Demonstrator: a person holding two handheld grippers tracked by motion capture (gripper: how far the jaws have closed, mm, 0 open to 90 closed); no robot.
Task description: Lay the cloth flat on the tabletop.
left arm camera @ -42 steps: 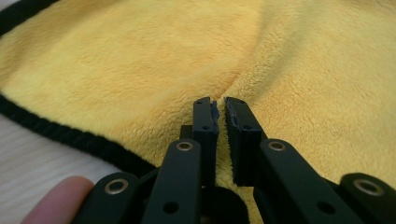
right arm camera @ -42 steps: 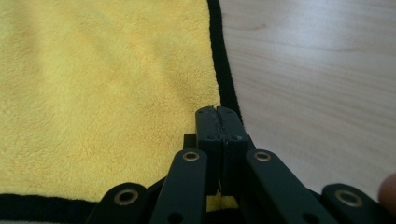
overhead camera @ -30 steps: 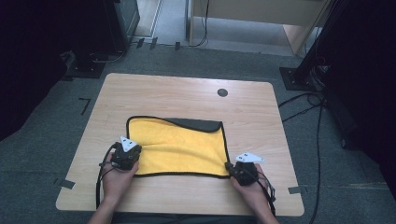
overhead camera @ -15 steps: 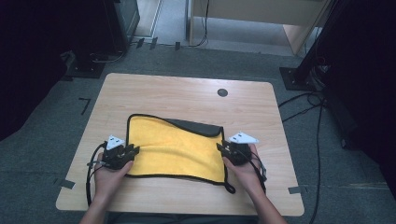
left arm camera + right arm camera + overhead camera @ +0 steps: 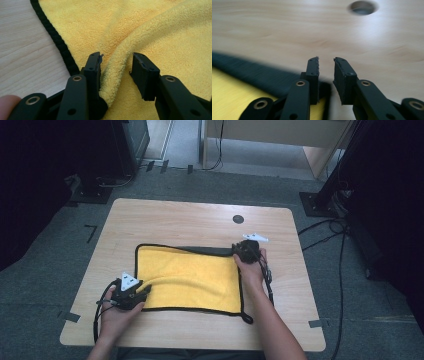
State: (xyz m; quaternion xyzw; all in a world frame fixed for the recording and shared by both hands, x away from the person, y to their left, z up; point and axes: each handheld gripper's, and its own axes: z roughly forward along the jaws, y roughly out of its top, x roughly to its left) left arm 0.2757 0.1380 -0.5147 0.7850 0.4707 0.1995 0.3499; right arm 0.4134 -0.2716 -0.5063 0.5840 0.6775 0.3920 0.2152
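Observation:
A yellow cloth [image 5: 190, 280] with black trim lies spread on the wooden table [image 5: 175, 220]. My left gripper [image 5: 145, 290] sits at the cloth's near left corner. Its jaws have just been opening. In the left gripper view, a raised ridge of the cloth [image 5: 160, 30] stands between the jaws of the left gripper [image 5: 116, 58], leaning on one pad and apart from the other. My right gripper [image 5: 240, 246] is at the cloth's far right corner. The right gripper [image 5: 326, 61] has just opened to a narrow gap with nothing in it, above the cloth's black edge [image 5: 249, 72].
A round cable hole [image 5: 238, 219] is in the table beyond the right gripper. The cloth's hanging loop [image 5: 247, 319] lies at its near right corner. Cables [image 5: 345, 245] and dark stands are on the carpet at the right.
The right gripper has let go of the cloth's near right corner and moved away from the person to the far right corner. The left jaws have opened. The cloth lies flatter.

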